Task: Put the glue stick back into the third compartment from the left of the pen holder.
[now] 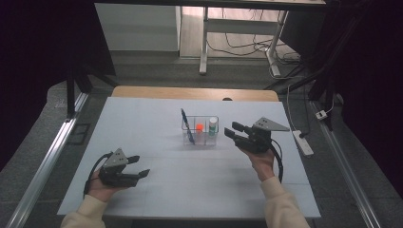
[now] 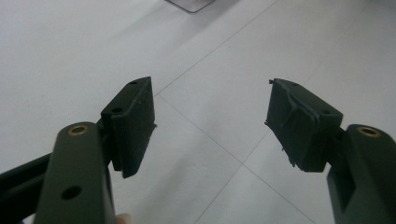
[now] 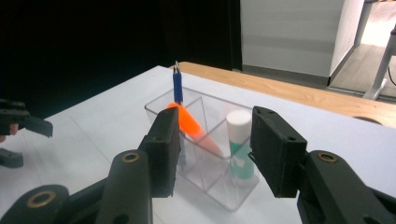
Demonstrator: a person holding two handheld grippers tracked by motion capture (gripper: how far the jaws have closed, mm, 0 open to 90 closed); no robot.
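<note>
A clear plastic organiser (image 1: pixel 212 118) (image 3: pixel 159 103) with compartments stands at the middle of the white table. In it lean a blue pen (image 1: pixel 187 126) (image 3: pixel 177 84), an orange marker (image 1: pixel 199 127) (image 3: pixel 189 122) and a white-capped green glue stick (image 1: pixel 213 125) (image 3: pixel 241 149). My right gripper (image 1: pixel 232 129) (image 3: pixel 215 149) is open just right of the organiser, jaws pointing at it. My left gripper (image 1: pixel 139 166) (image 2: pixel 212 121) is open at the front left, over the bare table, with nothing between its jaws.
The white table sheet (image 1: pixel 157 142) lies on a wooden tabletop whose far edge (image 1: pixel 190 93) shows. A white power strip (image 1: pixel 303 142) and cables lie on the floor at the right. Desk legs (image 1: pixel 204 42) stand beyond the table.
</note>
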